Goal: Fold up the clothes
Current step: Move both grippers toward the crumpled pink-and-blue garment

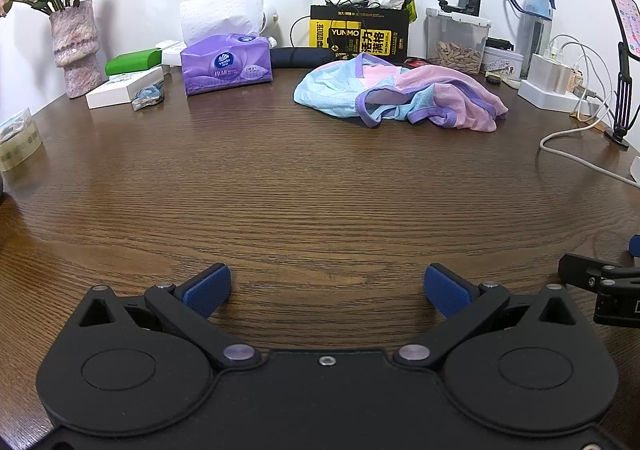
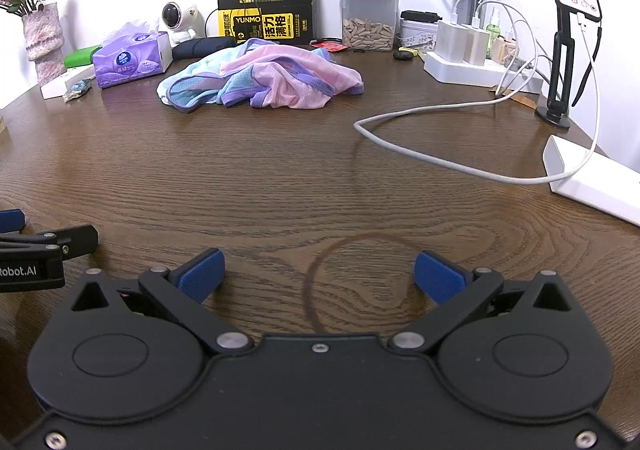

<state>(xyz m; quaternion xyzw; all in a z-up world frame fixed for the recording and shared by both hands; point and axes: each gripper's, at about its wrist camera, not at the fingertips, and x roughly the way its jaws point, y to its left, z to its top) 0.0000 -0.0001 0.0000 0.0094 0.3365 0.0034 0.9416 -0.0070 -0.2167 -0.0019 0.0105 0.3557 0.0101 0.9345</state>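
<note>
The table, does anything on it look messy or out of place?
Yes. The pastel garment lies crumpled in a heap at the back of the table, not flat. A white cable also loops loosely across the wood on the right. Nothing looks spilled or broken.

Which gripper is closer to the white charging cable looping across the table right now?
Right. The right gripper hangs open over bare wood with the white cable just ahead to its right. The left gripper, also open, sits further left; the cable appears only at its view's right edge.
</note>
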